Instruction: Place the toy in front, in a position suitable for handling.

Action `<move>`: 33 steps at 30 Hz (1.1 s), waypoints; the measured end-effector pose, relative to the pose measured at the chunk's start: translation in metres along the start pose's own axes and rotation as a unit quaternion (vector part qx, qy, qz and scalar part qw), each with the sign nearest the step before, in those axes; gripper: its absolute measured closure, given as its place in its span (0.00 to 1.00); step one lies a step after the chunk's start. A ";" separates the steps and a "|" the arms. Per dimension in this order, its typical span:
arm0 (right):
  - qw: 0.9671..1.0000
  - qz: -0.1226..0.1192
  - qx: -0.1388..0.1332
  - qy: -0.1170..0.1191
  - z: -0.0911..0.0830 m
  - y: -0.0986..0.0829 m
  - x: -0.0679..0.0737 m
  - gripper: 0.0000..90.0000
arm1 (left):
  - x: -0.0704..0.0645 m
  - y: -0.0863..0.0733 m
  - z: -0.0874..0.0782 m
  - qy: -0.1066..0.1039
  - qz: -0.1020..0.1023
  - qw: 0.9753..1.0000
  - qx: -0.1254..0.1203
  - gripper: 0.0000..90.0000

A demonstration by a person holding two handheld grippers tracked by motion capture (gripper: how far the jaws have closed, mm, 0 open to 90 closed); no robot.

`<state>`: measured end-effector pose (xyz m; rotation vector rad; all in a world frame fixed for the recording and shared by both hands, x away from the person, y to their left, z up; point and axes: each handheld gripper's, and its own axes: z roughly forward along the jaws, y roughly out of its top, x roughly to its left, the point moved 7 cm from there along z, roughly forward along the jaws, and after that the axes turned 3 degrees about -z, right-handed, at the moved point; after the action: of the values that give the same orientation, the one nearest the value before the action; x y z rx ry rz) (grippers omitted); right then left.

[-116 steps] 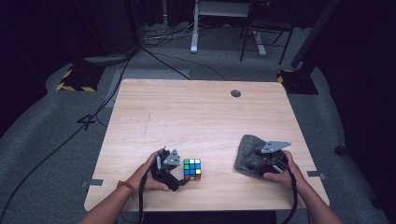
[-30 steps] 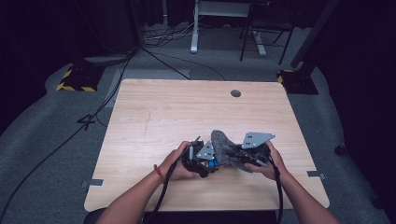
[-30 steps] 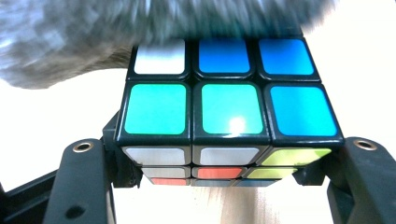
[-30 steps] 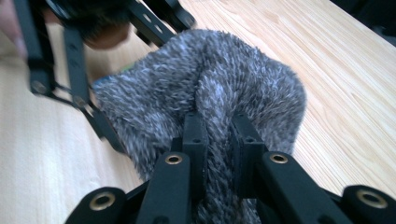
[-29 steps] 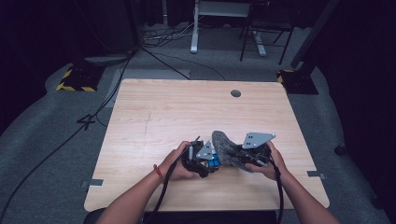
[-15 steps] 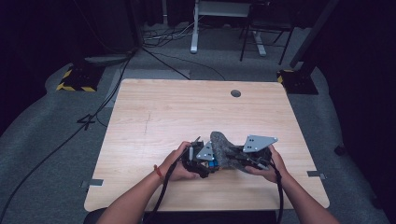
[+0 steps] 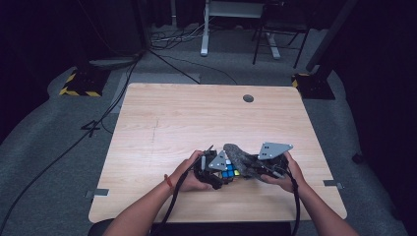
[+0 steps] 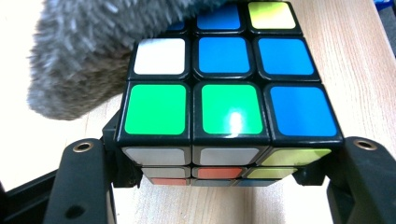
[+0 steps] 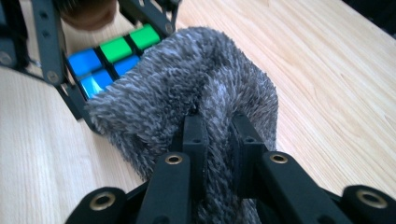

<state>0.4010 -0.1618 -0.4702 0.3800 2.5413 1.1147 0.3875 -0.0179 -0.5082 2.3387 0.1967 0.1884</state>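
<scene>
A scrambled puzzle cube [image 8: 219, 102] with green, blue, white and yellow stickers sits clamped between the jaws of my left gripper [image 8: 219, 186], resting near the table's front edge [image 7: 229, 171]. A fuzzy grey cloth [image 9: 196, 88] is pinched in my right gripper [image 9: 219, 135] and lies draped over the cube's far top corner [image 8: 84, 51]. In the high view the left gripper [image 7: 211, 169] and right gripper [image 7: 263, 164] meet at the cube, with the cloth [image 7: 241, 160] between them.
The light wooden table [image 7: 196, 123] has a round cable hole [image 7: 248, 98] at the back. Black cables trail off the left side onto the grey floor. Desk legs and stands sit beyond the table's far edge.
My left gripper carried the cube from the front left toward the middle. My right gripper brought the cloth left onto the cube and in the last second shifted it slightly over the top.
</scene>
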 end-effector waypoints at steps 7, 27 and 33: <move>1.000 -0.001 0.026 -0.003 0.002 -0.011 -0.003 0.88 | -0.001 0.000 -0.003 -0.006 -0.005 1.000 -0.004 0.38; 1.000 -0.006 -0.014 0.000 -0.001 0.009 0.006 0.88 | -0.002 0.001 -0.004 0.002 0.009 1.000 0.003 0.38; 1.000 0.020 -0.001 0.003 0.000 -0.007 -0.003 0.88 | 0.000 0.006 -0.015 0.005 0.000 1.000 -0.028 0.38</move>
<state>0.4034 -0.1672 -0.4747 0.4295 2.5483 1.1333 0.3849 -0.0115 -0.4931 2.2830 0.1950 0.2035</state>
